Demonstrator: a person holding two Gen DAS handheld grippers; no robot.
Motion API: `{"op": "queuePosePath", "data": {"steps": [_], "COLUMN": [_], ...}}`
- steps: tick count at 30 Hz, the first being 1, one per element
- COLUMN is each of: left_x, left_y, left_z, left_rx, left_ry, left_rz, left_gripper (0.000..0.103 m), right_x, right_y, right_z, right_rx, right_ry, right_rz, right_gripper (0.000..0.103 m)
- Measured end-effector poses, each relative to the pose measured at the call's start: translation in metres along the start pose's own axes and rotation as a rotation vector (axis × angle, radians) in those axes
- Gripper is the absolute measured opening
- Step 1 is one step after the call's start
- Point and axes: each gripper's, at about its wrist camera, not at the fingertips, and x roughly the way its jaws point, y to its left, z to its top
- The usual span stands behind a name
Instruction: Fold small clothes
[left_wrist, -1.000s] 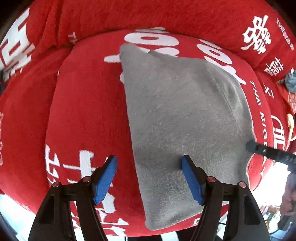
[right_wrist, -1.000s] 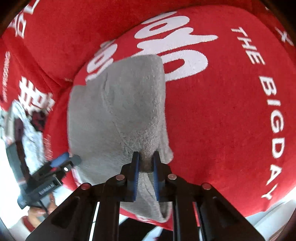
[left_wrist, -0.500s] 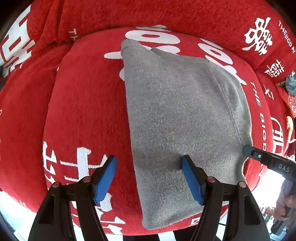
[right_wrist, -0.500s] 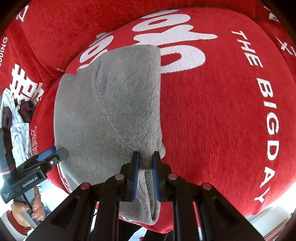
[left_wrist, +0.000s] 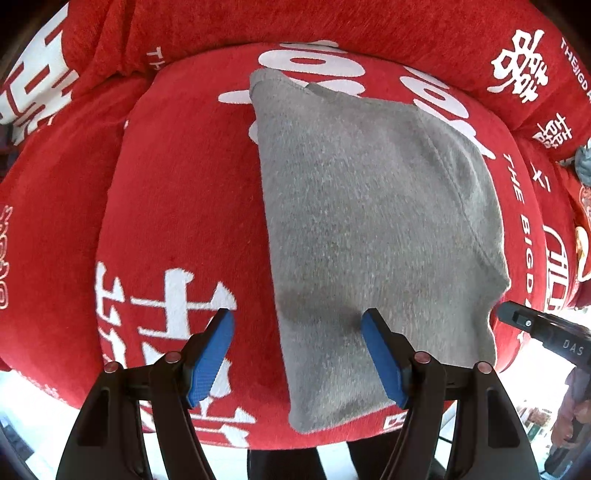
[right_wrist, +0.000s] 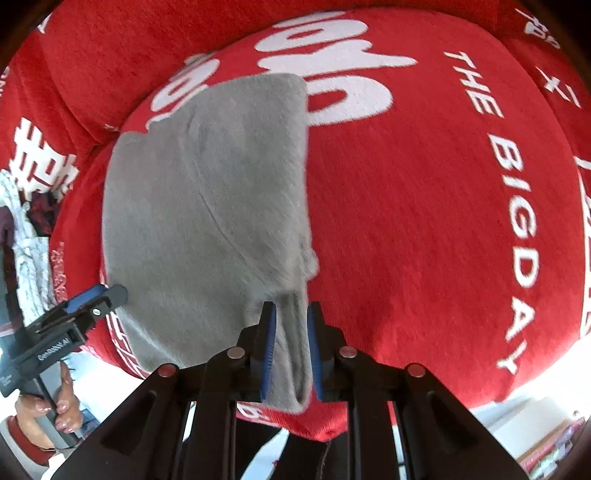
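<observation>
A grey fleece garment lies folded flat on a red seat cushion with white lettering. My left gripper points straight down over the garment's near left edge. It is open wide with nothing between its blue pads: one pad is over the grey cloth, the other over the red cushion. In the right wrist view the garment stretches away from my right gripper. Its jaws are opening, and the garment's near right edge sits loosely between the pads. Each gripper shows in the other's view, the left gripper and the right gripper.
The red sofa backrest rises behind the cushion. A heap of other clothes lies on the seat to the left. A person's hand holds the left gripper's handle. The cushion's front edge drops off just below both grippers.
The right jaws have parted a little around the grey edge that they pinched before. The garment now lies flatter and more spread out. The left gripper has hardly moved.
</observation>
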Motion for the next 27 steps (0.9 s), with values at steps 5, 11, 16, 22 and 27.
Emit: {"op": "queuePosePath", "data": {"steps": [5,11,16,22,27], "left_x": [-0.021,-0.045,-0.059,-0.069,-0.076], "left_y": [-0.005,-0.007,-0.008,-0.005,-0.003], "left_z": [-0.002,-0.001,-0.001,-0.002,-0.003], "left_rx": [0.019,0.013,-0.003,-0.025,-0.032], "left_ry": [-0.009,-0.023,-0.035,-0.027,-0.027], "left_rz": [0.032,0.042,0.044,0.075,0.097], "left_gripper": [0.073,0.089,0.089,0.103,0.103], "right_x": [-0.021,-0.041,-0.053,-0.066,-0.071], "right_y": [0.008,0.026,0.044,0.061,0.069], "right_z": [-0.003,0.0,0.004,0.006,0.004], "right_rx": [0.012,-0.001,-0.025,-0.054,-0.061], "right_ry": [-0.011,-0.033,-0.053,-0.076,-0.072], "right_rz": [-0.009,-0.025,-0.037,-0.066,-0.102], "right_gripper": [0.024,0.044,0.055,0.083,0.09]}}
